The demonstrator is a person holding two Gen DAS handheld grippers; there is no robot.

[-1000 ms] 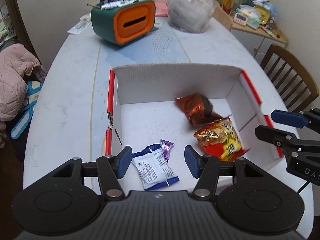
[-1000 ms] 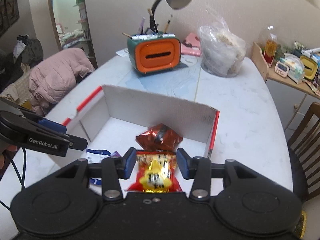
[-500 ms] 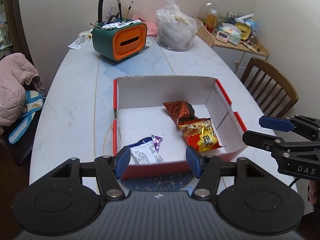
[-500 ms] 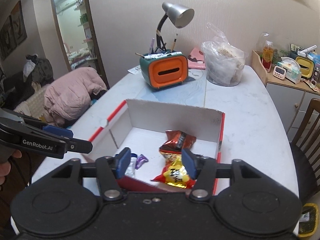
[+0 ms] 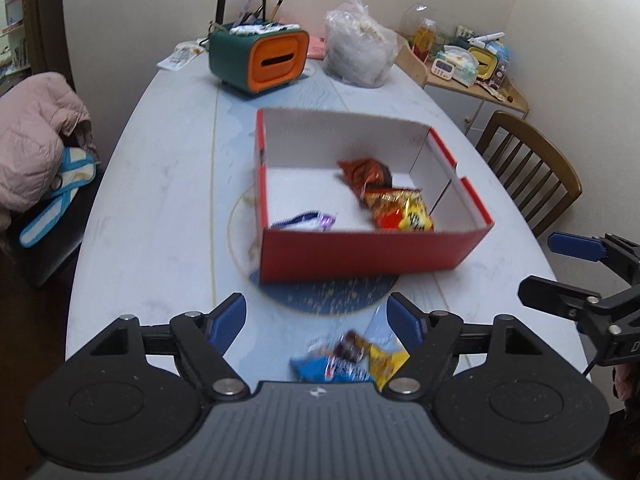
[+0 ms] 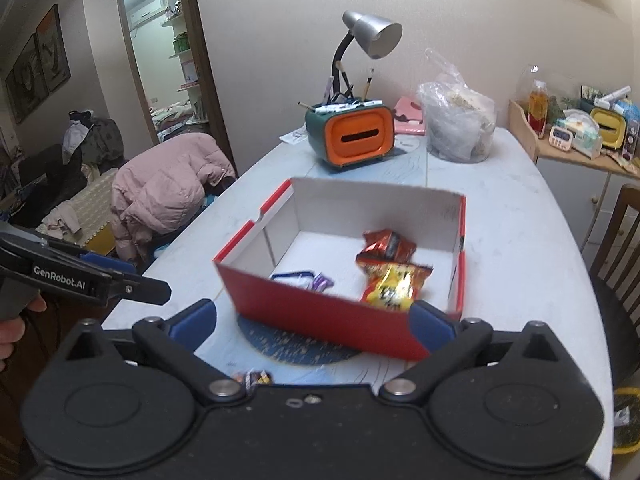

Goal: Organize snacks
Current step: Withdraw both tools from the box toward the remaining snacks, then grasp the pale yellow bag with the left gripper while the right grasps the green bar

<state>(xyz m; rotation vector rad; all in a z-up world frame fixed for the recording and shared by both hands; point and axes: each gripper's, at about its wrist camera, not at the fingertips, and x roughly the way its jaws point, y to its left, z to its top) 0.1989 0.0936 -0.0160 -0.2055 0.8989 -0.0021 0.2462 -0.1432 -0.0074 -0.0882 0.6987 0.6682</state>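
A red cardboard box (image 5: 372, 250) (image 6: 320, 316) with a white inside stands mid-table. In it lie a red-yellow snack bag (image 5: 400, 212) (image 6: 392, 284), a dark orange packet (image 5: 364, 172) (image 6: 388, 244) and a blue-white packet with a purple candy (image 5: 306, 220) (image 6: 304, 278). More snacks (image 5: 352, 360) (image 6: 252, 378) lie on the table near the front edge. My left gripper (image 5: 318, 318) is open and empty above those snacks. My right gripper (image 6: 314, 322) is open and empty, in front of the box; it also shows in the left wrist view (image 5: 568, 270).
An orange-green tissue box (image 5: 260, 60) with a lamp (image 6: 368, 36), and a clear plastic bag (image 5: 360, 56) stand at the table's far end. A wooden chair (image 5: 528, 168) is on the right, a pink jacket (image 5: 32, 136) on the left. A side shelf (image 6: 580, 136) holds clutter.
Both grippers have pulled back from the box toward the table's front edge. The red-yellow bag stays in the box. Loose snacks near the front edge have come into view.
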